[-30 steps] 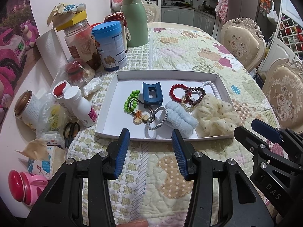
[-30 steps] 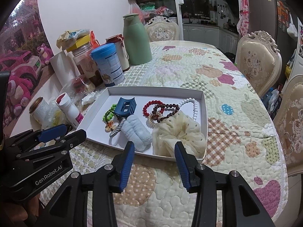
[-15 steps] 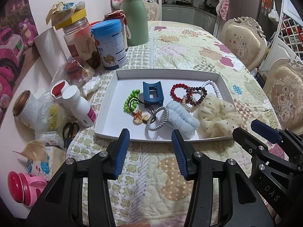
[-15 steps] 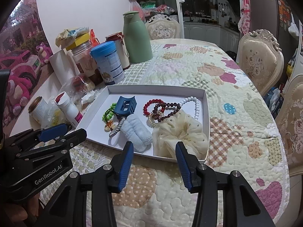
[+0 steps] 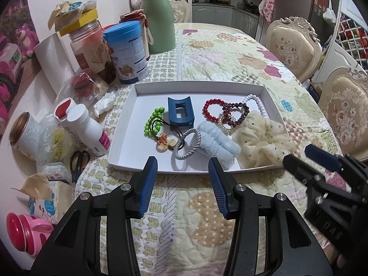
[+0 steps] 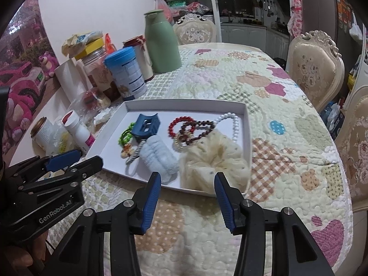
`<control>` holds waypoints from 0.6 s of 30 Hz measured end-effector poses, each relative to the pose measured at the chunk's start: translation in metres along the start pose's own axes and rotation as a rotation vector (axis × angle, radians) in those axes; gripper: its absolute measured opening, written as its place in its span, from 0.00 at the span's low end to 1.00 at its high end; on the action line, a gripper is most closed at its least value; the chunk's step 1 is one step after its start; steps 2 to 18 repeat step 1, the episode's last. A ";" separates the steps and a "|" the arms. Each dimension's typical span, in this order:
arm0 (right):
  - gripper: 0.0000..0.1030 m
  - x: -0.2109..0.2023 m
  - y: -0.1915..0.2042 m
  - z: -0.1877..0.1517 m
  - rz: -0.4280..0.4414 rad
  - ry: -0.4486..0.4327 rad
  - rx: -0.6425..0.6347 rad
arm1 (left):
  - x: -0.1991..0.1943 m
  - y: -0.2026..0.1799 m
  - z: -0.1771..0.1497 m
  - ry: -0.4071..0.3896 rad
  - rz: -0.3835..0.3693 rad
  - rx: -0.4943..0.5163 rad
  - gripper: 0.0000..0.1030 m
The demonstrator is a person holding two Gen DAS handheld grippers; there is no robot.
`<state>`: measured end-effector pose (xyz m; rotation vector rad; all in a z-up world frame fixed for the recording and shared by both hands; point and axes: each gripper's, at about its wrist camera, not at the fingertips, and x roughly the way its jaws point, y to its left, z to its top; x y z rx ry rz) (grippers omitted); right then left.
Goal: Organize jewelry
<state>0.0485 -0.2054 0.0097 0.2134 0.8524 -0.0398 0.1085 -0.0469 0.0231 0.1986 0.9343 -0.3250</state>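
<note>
A white tray [image 5: 234,87] [image 6: 108,142] on the quilted table holds a blue hair claw [image 5: 180,112] [image 6: 146,124], a green bead tie [image 5: 153,122], a silver bangle [image 5: 187,147], a light blue scrunchie [image 5: 218,143] [image 6: 158,156], red and dark bead bracelets [image 5: 224,112] [image 6: 186,128], a white bead bracelet [image 5: 257,103] and a cream scrunchie [image 5: 264,145] [image 6: 214,158]. My left gripper [image 5: 182,174] is open and empty just before the tray's near edge. My right gripper [image 6: 186,188] is open and empty at the near edge by the cream scrunchie.
Left of the tray stand a blue-lidded can [image 5: 126,50], a green flask [image 5: 157,16], jars, white bottles [image 5: 88,128], scissors [image 5: 78,163] and tissues. Ornate chairs [image 5: 294,46] line the right side. Bare quilt [image 6: 287,138] lies right of the tray.
Both grippers have edged slightly forward toward the tray. The jaws stay open and nothing in the tray has moved.
</note>
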 end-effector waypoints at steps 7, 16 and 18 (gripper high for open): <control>0.45 0.000 -0.009 0.000 -0.008 -0.005 0.009 | 0.001 0.000 0.000 0.005 -0.005 0.000 0.44; 0.45 0.000 -0.009 0.000 -0.008 -0.005 0.009 | 0.001 0.000 0.000 0.005 -0.005 0.000 0.44; 0.45 0.000 -0.009 0.000 -0.008 -0.005 0.009 | 0.001 0.000 0.000 0.005 -0.005 0.000 0.44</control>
